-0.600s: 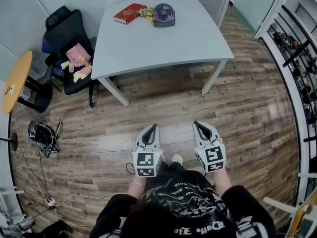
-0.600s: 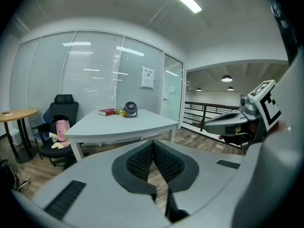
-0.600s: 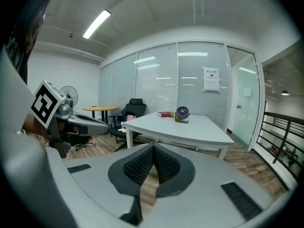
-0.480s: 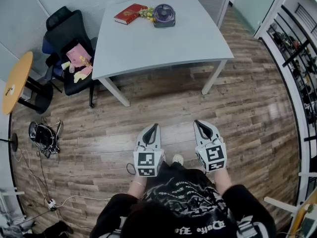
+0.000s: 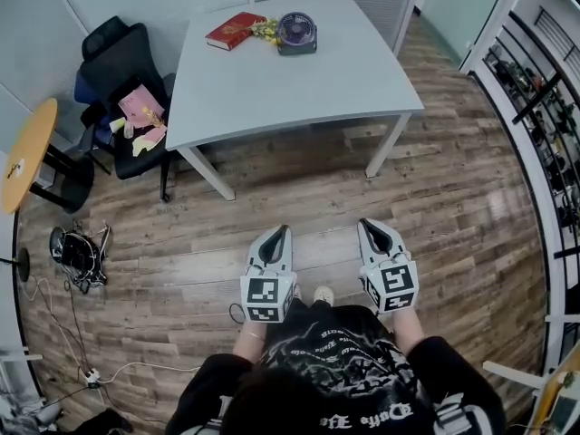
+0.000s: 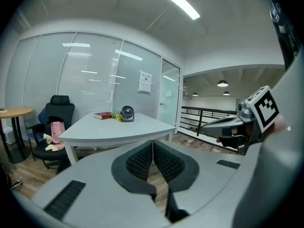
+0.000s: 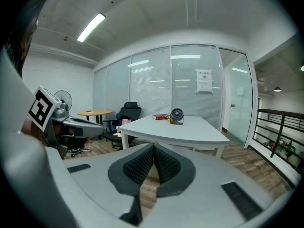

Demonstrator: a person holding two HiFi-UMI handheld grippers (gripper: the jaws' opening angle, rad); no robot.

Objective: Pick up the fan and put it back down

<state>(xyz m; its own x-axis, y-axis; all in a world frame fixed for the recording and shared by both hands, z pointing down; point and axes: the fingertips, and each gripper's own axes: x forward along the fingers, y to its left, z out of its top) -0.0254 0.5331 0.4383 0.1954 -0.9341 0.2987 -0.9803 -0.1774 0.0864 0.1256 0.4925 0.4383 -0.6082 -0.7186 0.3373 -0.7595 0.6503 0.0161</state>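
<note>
- Office chair (image 5: pixel 118 62): stands against the left edge of the table (image 5: pixel 299 84). Pink and yellow items lie on its seat. It is not part of the task.
- Red book (image 5: pixel 234 30): lies flat at the far edge of the table, left of the fan. A small yellow item (image 5: pixel 265 29) sits between the two, just beside the fan's left side; what it is cannot be made out.
- Left gripper (image 5: pixel 278 232): held low over the wooden floor, well short of the table. Its own view shows the two ribbed pads (image 6: pixel 140 159) pressed together with nothing between them.
- Fan (image 5: pixel 296 31): a small round desk fan with a dark grille. It stands upright near the far edge of the table and is untouched.
  - Handling, as judged: probably light, with a stiff plastic housing. The grille is likely to flex or snag, and the smooth round shell may slip between the pads.
  - Grip point, as judged: take the outer rim of the housing or the base, one jaw on each side, not the grille face. Keep it upright, and set it down flat on its base so it does not tip.
- Right gripper (image 5: pixel 372 225): level with the left one and equally far from the table. Its jaws are closed on nothing.
- Step in hand: the approach. Both grippers must first reach the table, and the chosen one must spread its jaws before contact.
</note>
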